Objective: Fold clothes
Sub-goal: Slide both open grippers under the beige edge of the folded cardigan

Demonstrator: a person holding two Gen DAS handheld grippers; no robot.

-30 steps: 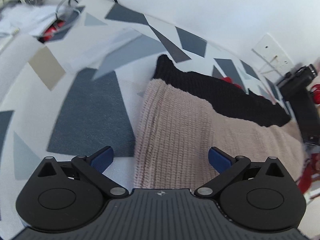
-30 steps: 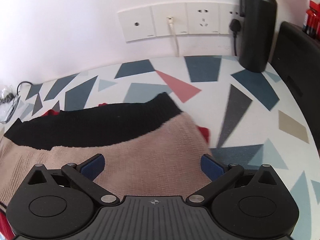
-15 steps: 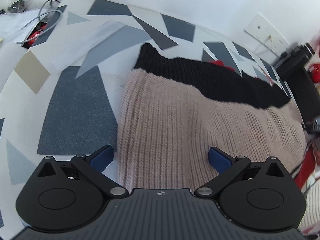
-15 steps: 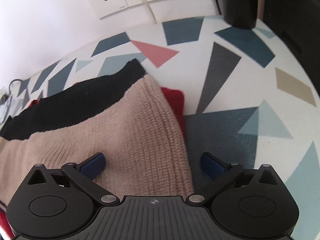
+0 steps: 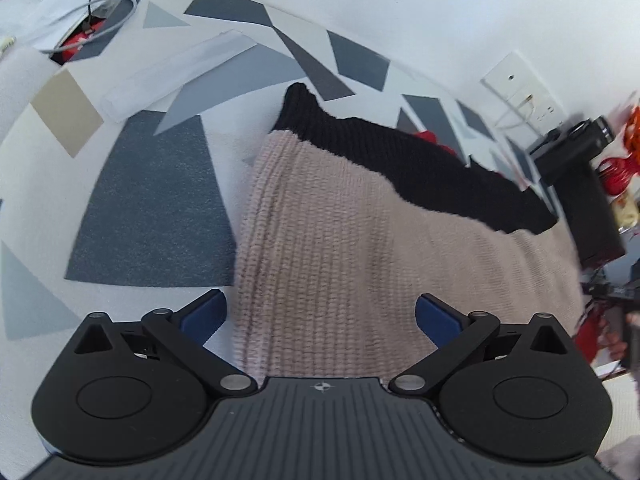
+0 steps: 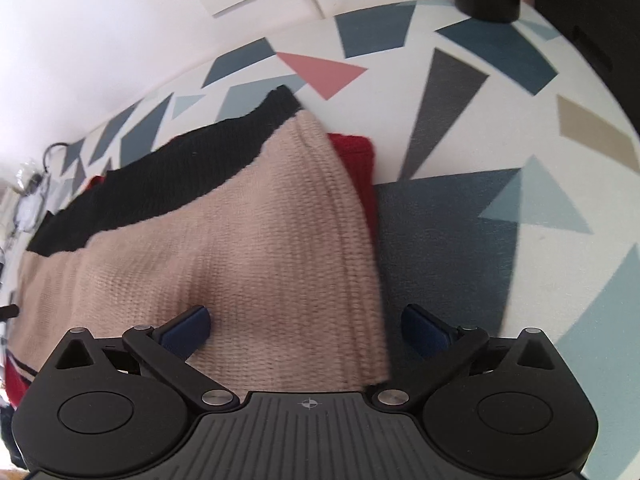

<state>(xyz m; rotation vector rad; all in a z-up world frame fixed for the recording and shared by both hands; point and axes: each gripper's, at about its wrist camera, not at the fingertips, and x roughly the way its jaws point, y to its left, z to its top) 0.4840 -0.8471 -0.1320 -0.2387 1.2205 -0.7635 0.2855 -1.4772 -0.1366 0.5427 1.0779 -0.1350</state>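
Knitwear (image 5: pixel 344 264) flat on patterned surface (image 5: pixel 148 216), beige panel uppermost, black band (image 5: pixel 420 168) toward the wall, red layer (image 6: pixel 360 160) peeking out at one edge. Left gripper (image 5: pixel 320 314) low over the beige panel's left edge, jaws spread wide, nothing between them. Right gripper (image 6: pixel 306 326) likewise over the opposite edge, jaws apart and empty, likely so placed to take both sides evenly. Could fit a fold just laid down or one about to be gathered.
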